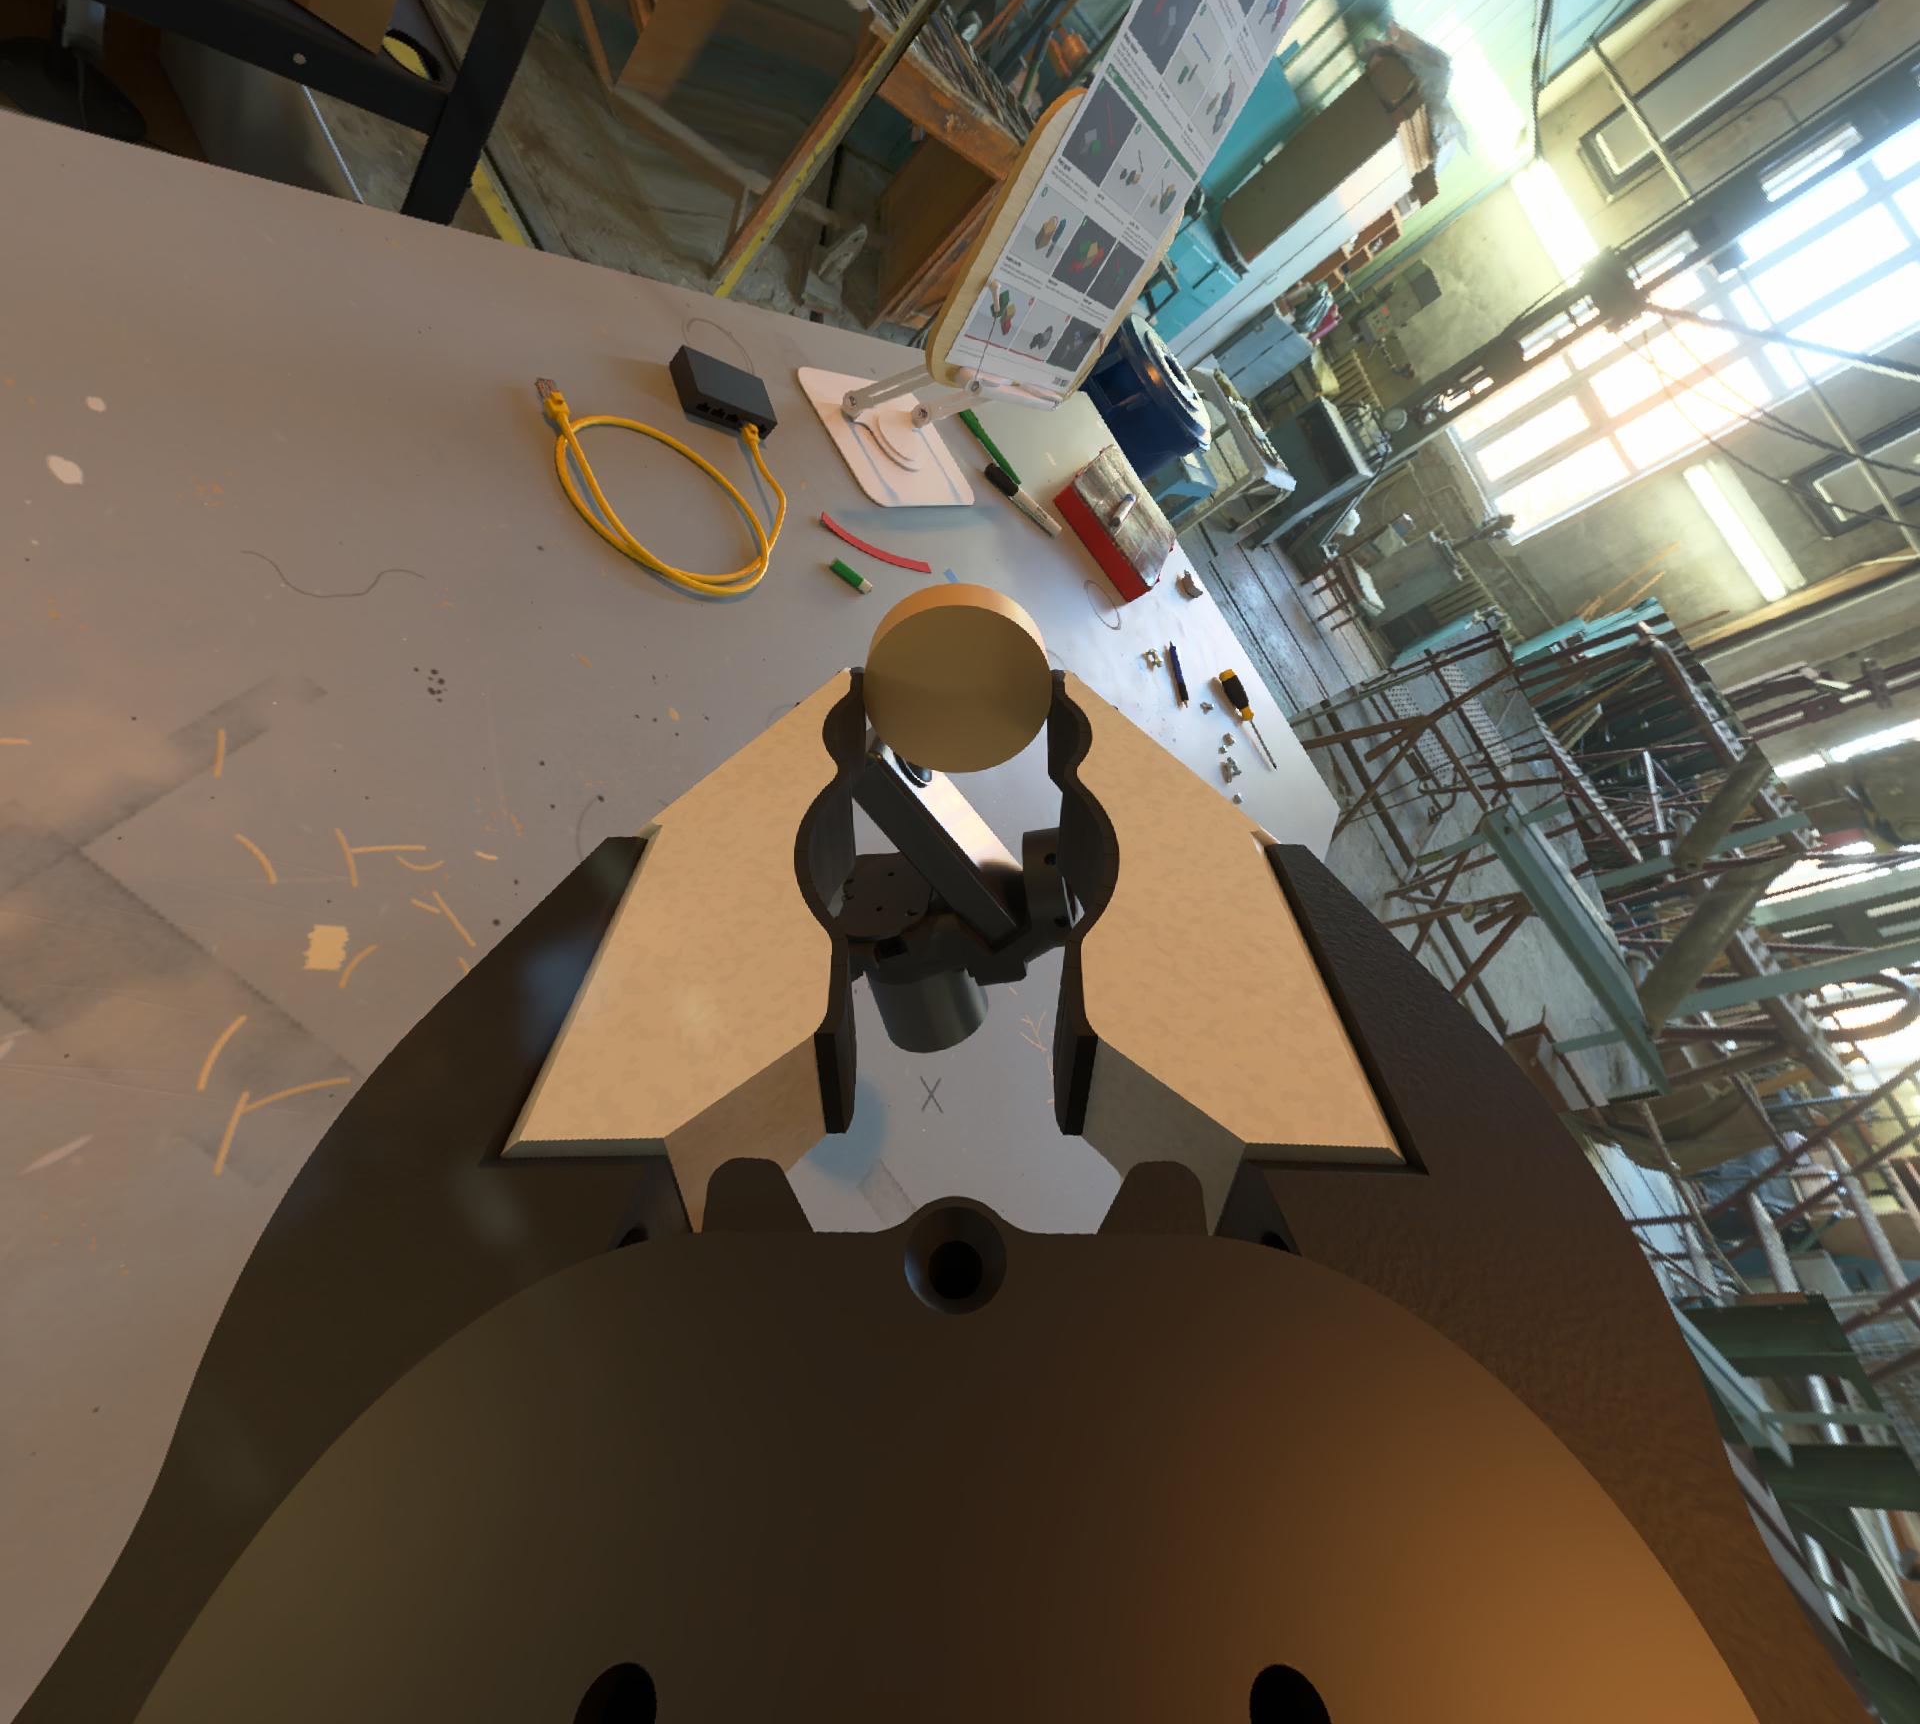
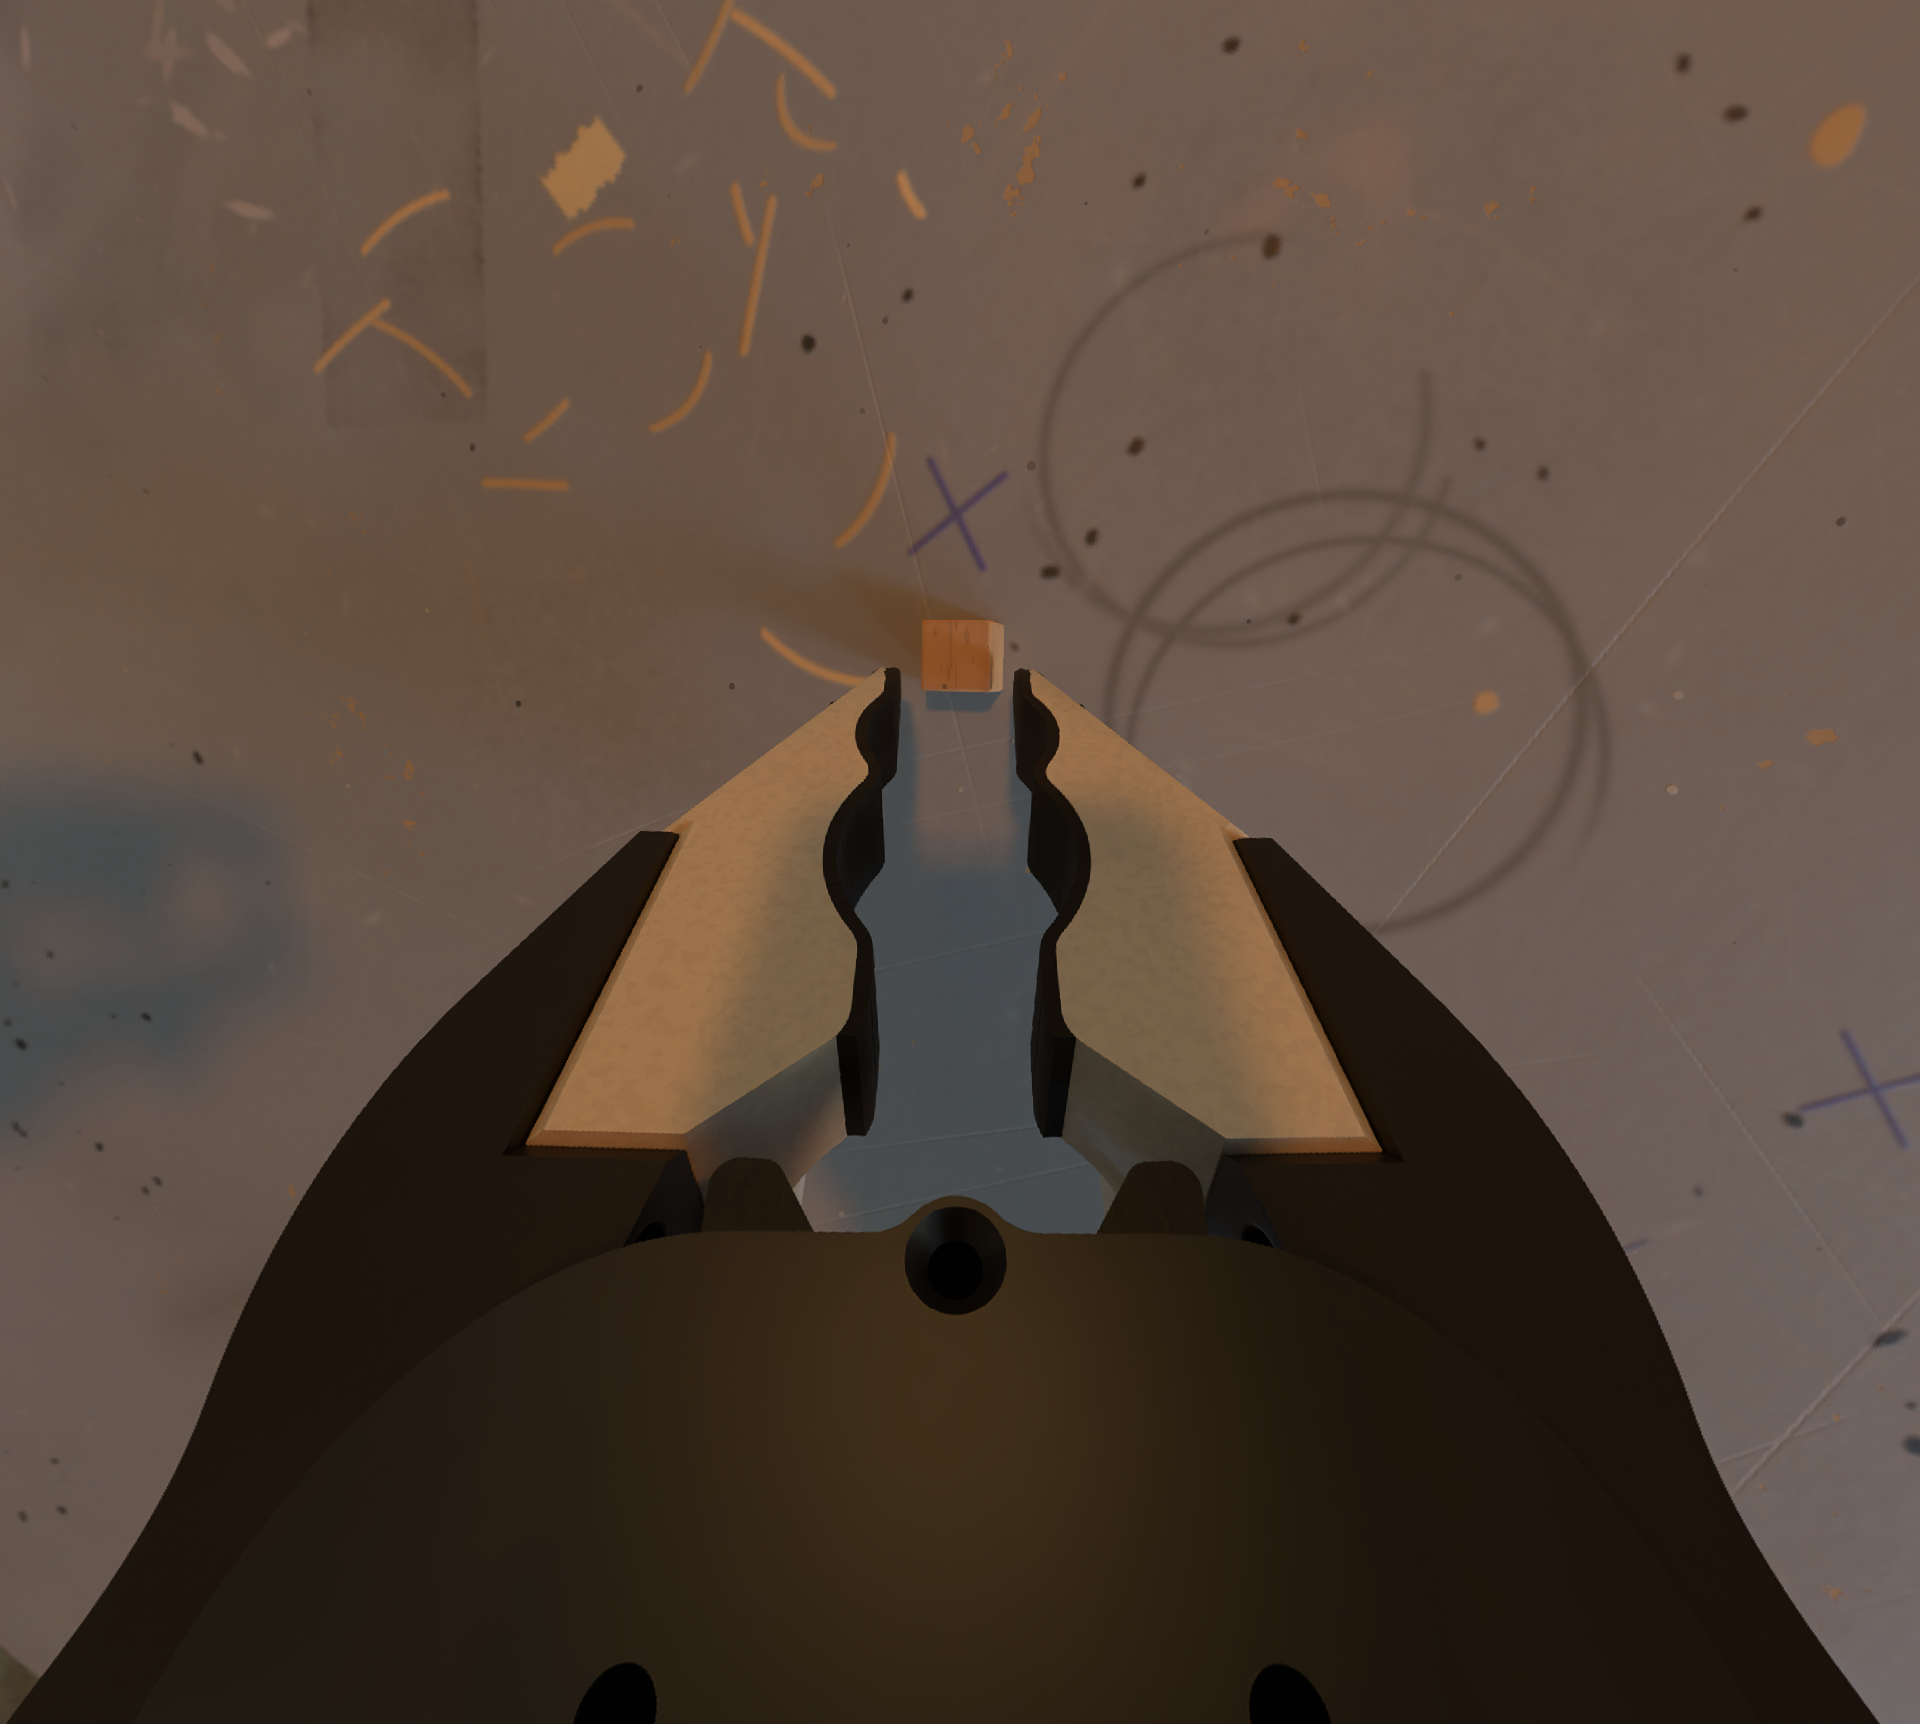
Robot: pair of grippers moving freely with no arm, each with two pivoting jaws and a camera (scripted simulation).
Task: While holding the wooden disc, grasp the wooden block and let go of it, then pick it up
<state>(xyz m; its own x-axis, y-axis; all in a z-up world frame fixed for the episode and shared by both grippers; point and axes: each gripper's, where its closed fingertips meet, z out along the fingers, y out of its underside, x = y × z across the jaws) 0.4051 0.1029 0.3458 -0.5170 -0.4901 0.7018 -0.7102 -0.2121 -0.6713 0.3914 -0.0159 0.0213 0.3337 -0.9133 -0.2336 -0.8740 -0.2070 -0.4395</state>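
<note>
My left gripper (image 1: 956, 687) is shut on the round wooden disc (image 1: 951, 698) and holds it at the fingertips, above the grey table (image 1: 260, 635). Below it, between its fingers, the dark body of my right gripper (image 1: 935, 916) shows. In the right wrist view my right gripper (image 2: 956, 685) points down at the table with its jaws apart and nothing between them. The small wooden block (image 2: 961, 651) lies on the table just past its fingertips, in line with the gap. The block touches neither finger.
At the far side of the table are a yellow cable (image 1: 665, 511), a small black box (image 1: 722, 398), a poster board on a white stand (image 1: 1049, 220), a marker (image 1: 1023, 498), a red box (image 1: 1117, 521) and a screwdriver (image 1: 1238, 700). The table edge (image 1: 1278, 739) runs along the right.
</note>
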